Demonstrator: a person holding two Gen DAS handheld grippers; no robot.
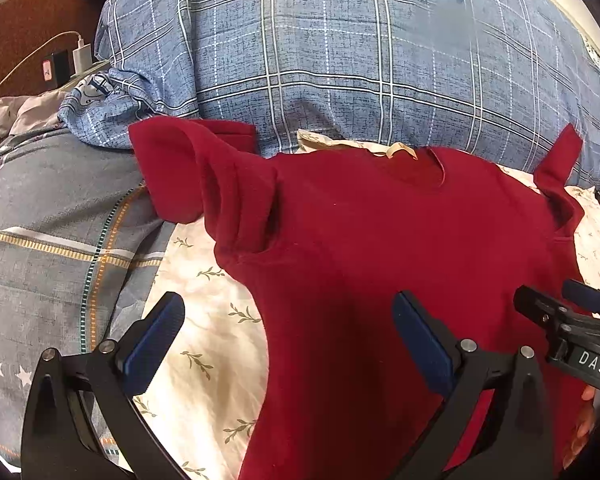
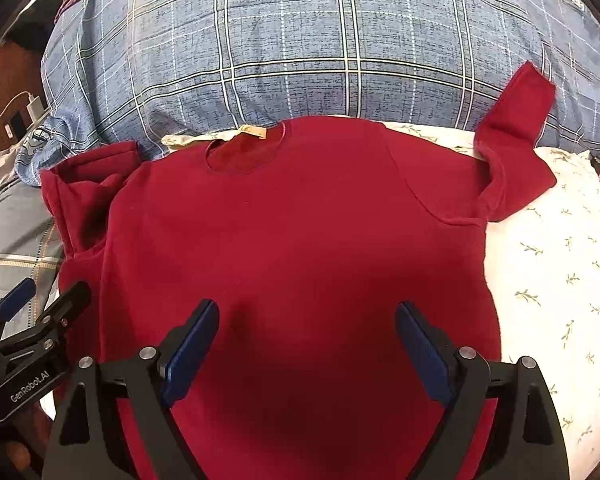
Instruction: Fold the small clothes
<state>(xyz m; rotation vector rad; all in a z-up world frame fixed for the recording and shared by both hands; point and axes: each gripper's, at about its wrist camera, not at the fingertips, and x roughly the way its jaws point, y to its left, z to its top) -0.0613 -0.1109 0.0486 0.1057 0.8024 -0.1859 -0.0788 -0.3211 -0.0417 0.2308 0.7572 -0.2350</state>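
A bed fills both views: a pale sheet [image 2: 548,280] printed with small leaf sprigs, a big blue plaid pillow [image 2: 300,40] at twelve o'clock, and a grey patterned quilt [image 1: 52,220] off at nine o'clock.

The red shirt [image 2: 292,232] lies spread flat on the sheet, neckline [image 2: 246,154] toward the pillow — so its long axis runs from six to twelve o'clock, straight away from both grippers. The left gripper [image 1: 288,340] is spread wide and holds nothing; it hangs over the shirt's left edge, one finger above the sheet and the other above red cloth. The right gripper [image 2: 308,344] is likewise spread and empty, centred over the lower body of the shirt.

The left sleeve [image 1: 204,176] sits bunched in thick folds at about eleven o'clock from the left gripper, which looks the nearer one to it. The right sleeve [image 2: 516,152] kinks up against the pillow at about one o'clock from the right gripper. The cloth is plain, soft-looking and mostly smooth across the chest; folding has probably not begun.
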